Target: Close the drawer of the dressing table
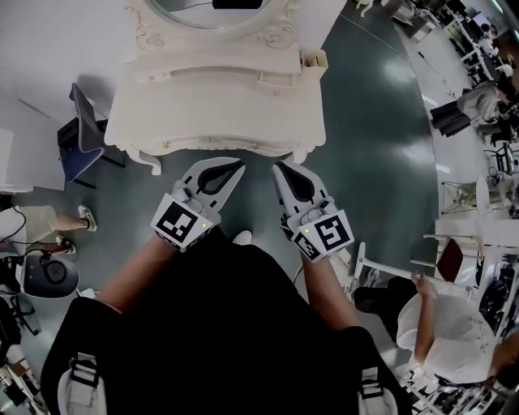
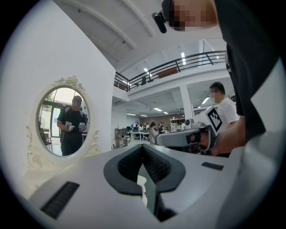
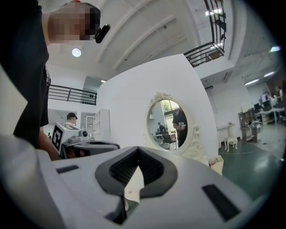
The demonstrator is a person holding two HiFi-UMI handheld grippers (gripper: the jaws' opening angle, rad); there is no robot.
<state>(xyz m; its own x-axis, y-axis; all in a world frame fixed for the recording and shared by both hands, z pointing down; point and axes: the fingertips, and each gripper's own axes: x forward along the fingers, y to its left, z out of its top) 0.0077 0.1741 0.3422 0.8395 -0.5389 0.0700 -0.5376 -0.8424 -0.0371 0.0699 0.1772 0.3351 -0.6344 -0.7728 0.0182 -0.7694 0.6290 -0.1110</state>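
- A white carved wooden dressing table (image 1: 219,105) stands on a dark green floor, straight ahead of the person. It looks heavy and stiff, unlikely to shift under a push.
- An oval mirror in a scrolled white frame (image 1: 220,10) rises at the back of the tabletop. It reflects the person holding both claws.
- The long white drawer (image 1: 215,147) shows only as a narrow front band under the tabletop's near edge, with small knobs. It seems pushed in or nearly so; whether a gap is left cannot be told. Its contents are hidden.
- The drawer likely slides lightly but could jam if pushed off-centre. Pressing flat on the front, evenly at both sides, seems best. The painted face could scratch.
- The left claw (image 1: 240,165), grey and white, is closed and empty, pointing level at the drawer front, just short of it.
- The right claw (image 1: 276,167) is likewise closed on nothing, close beside the left one.
- A small cream open-topped box (image 1: 313,60) sits at the tabletop's right rear corner; what it holds cannot be made out.
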